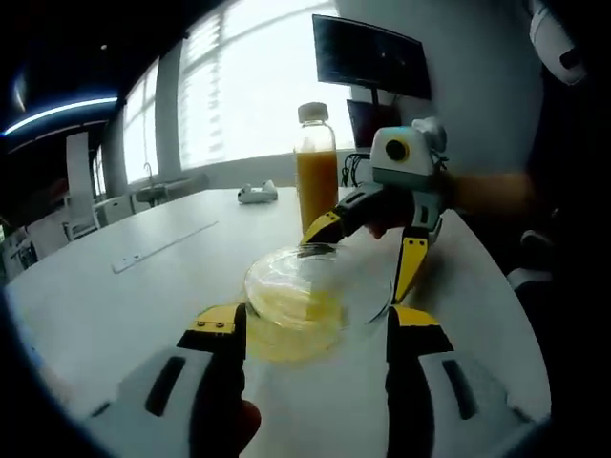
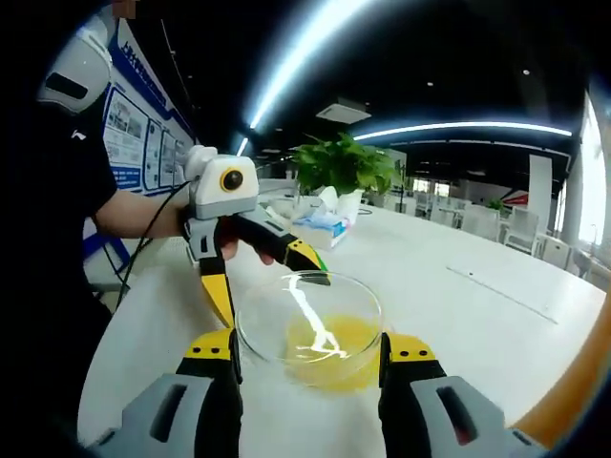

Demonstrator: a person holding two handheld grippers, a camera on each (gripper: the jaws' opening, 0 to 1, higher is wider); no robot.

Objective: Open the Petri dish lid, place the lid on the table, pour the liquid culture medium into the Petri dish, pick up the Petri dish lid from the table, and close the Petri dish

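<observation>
The glass Petri dish (image 1: 286, 320) with yellow liquid in it rests on the white table (image 1: 143, 286), between my left gripper's (image 1: 315, 324) jaws, which stand against its sides. My right gripper (image 1: 368, 258) comes in from the right, shut on the clear lid (image 1: 358, 286), which sits just over the dish and a little off centre. In the right gripper view the lid (image 2: 307, 305) fills the gap of my right gripper (image 2: 307, 351), and the yellow liquid (image 2: 334, 358) shows through it. The left gripper (image 2: 272, 291) reaches in from the left.
A capped bottle of orange liquid (image 1: 315, 167) stands upright just behind the dish. A small white object (image 1: 256, 194) lies farther back. A potted plant (image 2: 344, 162) and a tissue box (image 2: 320, 224) stand on the table's far part. A person's arm (image 2: 143, 215) holds the left gripper.
</observation>
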